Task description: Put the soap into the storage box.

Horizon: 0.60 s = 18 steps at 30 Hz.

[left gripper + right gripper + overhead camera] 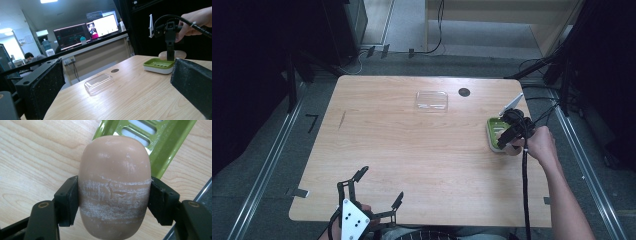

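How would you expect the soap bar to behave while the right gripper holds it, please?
The soap is probably stiff: it keeps its oval shape between the right gripper pads. Its smooth, rounded sides suggest that it could slip or twist out. The white scuffed band across its middle hints that the surface marks easily, so a hard squeeze may dent it.

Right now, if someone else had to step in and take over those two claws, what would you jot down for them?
Right claw: shut on the soap bar, gripped across its middle, held beside the green soap dish at the table's right edge.
Left claw: open, holding nothing, at the near left edge of the table.
Clear lid: lying alone toward the far side.
Done: soap is gripped.
Left, likely: set the soap in the dish, then perhaps fit the lid.
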Available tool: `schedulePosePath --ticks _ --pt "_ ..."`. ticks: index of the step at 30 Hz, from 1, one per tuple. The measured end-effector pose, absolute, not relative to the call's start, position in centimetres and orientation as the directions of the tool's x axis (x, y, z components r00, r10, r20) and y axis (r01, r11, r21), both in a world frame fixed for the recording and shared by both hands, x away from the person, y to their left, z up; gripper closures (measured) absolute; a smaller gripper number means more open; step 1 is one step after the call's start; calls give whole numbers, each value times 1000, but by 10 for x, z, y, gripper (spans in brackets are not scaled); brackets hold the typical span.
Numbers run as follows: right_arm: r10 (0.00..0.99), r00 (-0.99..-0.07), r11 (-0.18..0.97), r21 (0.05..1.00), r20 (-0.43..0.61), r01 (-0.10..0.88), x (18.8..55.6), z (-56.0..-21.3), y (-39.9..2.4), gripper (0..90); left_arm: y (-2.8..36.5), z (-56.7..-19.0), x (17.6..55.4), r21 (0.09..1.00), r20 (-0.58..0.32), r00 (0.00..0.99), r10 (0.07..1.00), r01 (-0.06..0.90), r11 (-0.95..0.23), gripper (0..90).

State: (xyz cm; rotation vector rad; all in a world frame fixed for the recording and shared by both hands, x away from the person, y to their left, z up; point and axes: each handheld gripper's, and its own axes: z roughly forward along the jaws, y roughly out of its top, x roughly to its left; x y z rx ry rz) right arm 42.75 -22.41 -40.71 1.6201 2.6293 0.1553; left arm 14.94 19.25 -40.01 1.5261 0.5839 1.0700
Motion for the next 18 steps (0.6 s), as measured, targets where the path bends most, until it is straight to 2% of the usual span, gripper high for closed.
schedulePosePath --ticks 18 --pt "912 -411 404 158 14 901 440 -406 -225 338 193 -400 149 949 312 465 828 -187 -252 0"
